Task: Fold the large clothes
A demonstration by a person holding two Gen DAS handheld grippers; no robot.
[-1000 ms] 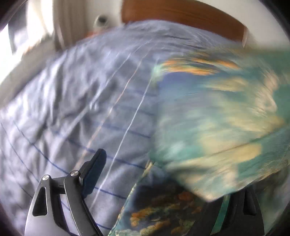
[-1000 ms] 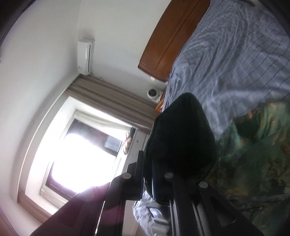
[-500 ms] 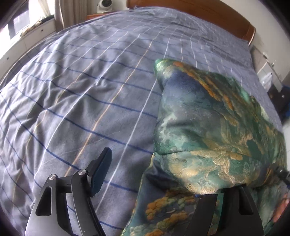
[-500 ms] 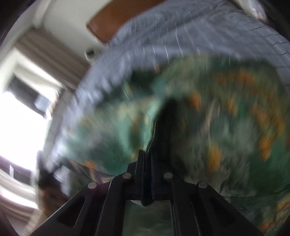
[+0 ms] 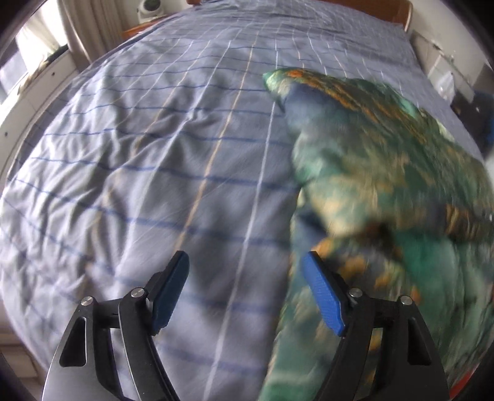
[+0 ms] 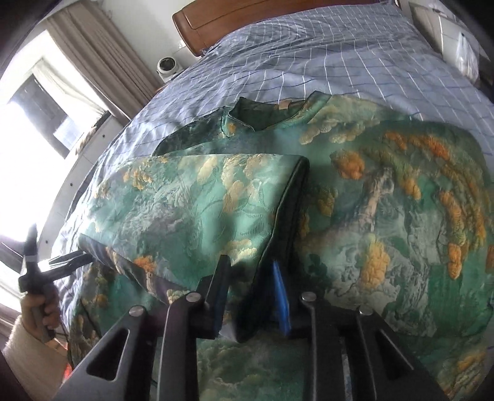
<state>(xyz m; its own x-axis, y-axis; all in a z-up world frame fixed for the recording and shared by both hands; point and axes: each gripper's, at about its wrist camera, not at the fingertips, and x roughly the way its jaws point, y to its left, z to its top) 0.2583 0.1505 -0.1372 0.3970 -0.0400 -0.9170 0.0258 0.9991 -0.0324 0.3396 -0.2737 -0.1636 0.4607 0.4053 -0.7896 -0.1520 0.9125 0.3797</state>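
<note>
The right gripper (image 6: 251, 277) has black rigid fingers with blue ribbed pads (image 6: 281, 300), and its jaws have just been opening to a narrow gap. The dark-piped hem of a folded sleeve (image 6: 197, 203) runs down between them; the pads do not appear to press on it. That sleeve is a broad flat panel of woven brocade — glossy green ground with raised cream and orange cloud and tree figures — laid across the body of the garment (image 6: 386, 216), which spreads over the near half of the bed. A small stand-up collar (image 6: 262, 114) with dark lining sits at the garment's far edge.

The left gripper (image 5: 247, 277) stands wide with nothing between its fingers; its blue textured pads (image 5: 322, 300) hover over bare bedding, the right-hand pad just beside the blurred edge of the garment. In the right wrist view a hand (image 6: 40, 305) in a pale fuzzy sleeve grasps this gripper's handle at the left edge of the bed.

The bed cover (image 5: 139, 160) is soft, rumpled cotton — grey-blue, crossed by thin white, tan and dark blue lines in a grid. A smooth curved wooden headboard (image 6: 216, 21) closes the far end, with a small white round device (image 6: 168, 66) and pleated beige curtains (image 6: 102, 61) beside it.
</note>
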